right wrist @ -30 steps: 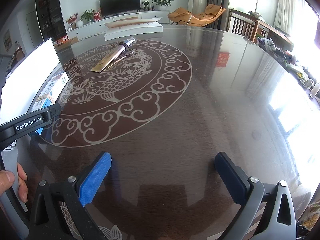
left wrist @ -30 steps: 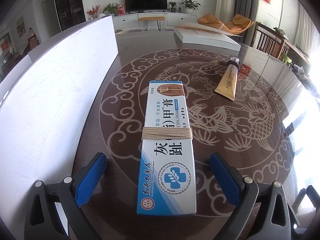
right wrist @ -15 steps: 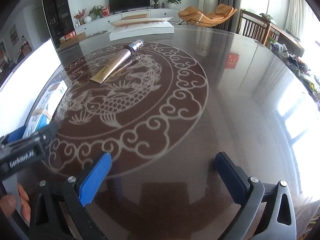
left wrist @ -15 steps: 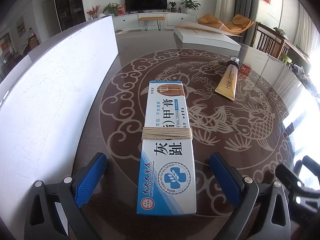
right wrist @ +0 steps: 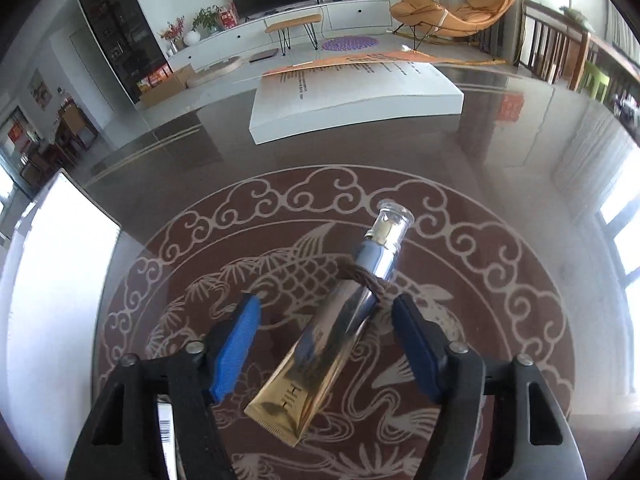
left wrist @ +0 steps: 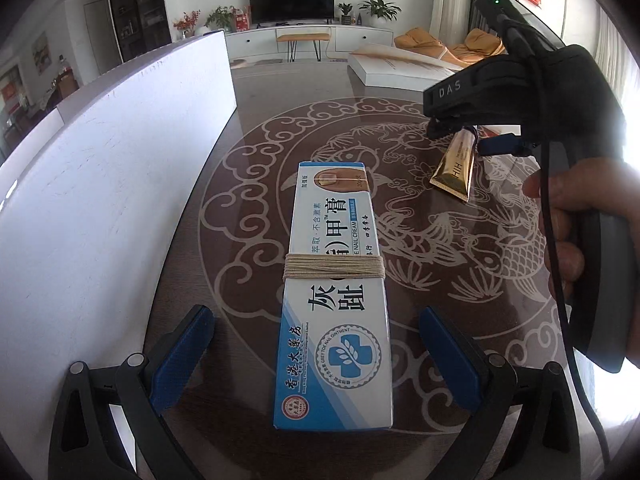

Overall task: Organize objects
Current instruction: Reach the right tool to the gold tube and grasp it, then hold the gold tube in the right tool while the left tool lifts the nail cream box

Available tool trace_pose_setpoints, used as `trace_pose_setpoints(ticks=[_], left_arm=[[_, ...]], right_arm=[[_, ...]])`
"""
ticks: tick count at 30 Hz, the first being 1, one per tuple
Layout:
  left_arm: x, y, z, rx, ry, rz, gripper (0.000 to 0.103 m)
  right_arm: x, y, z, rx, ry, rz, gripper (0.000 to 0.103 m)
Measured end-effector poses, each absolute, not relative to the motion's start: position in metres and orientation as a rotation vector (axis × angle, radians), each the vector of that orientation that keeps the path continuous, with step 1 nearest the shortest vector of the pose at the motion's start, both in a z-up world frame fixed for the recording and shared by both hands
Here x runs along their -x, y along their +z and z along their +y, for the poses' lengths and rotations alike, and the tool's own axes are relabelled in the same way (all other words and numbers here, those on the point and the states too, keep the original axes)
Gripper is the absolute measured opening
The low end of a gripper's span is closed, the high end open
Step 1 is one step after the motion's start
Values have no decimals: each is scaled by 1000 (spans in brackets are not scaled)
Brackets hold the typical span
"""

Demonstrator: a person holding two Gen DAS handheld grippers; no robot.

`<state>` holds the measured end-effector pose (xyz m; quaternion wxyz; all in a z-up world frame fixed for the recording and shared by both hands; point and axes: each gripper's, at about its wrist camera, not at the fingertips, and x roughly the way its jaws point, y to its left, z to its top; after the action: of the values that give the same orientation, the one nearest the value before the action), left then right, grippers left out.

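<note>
A blue-and-white ointment box [left wrist: 336, 296], bound with tan string, lies on the dark table between the fingers of my open left gripper [left wrist: 316, 344], untouched by the pads. A gold tube [right wrist: 320, 344] with a silver neck and clear cap lies between the fingers of my open right gripper [right wrist: 326, 340]; a brown cord loops around its neck. The pads stand apart from the tube. In the left wrist view the right gripper's body [left wrist: 520, 92] hovers over the gold tube [left wrist: 456, 168].
A tall white panel [left wrist: 100, 200] stands along the table's left side. A flat white box [right wrist: 352, 96] lies at the table's far edge. The table [right wrist: 500, 184] is glossy with a koi pattern. A hand [left wrist: 572, 216] holds the right gripper.
The right gripper has moved forward and left across the table and now straddles the gold tube. The left gripper and the ointment box have not moved.
</note>
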<state>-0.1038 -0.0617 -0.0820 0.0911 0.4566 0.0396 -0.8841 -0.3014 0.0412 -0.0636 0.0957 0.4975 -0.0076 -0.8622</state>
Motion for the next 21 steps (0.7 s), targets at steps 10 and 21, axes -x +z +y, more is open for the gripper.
trace_pose_setpoints(ticks=[10,21], left_arm=[[104,-82,-62,-1357,-2627,118,103],[104,-82,-62,-1357,-2626,118,103]], right_arm=[[228,-66,86,-1378,-2640,86,26],[83,-66,130,-1343,-2819,70,26]])
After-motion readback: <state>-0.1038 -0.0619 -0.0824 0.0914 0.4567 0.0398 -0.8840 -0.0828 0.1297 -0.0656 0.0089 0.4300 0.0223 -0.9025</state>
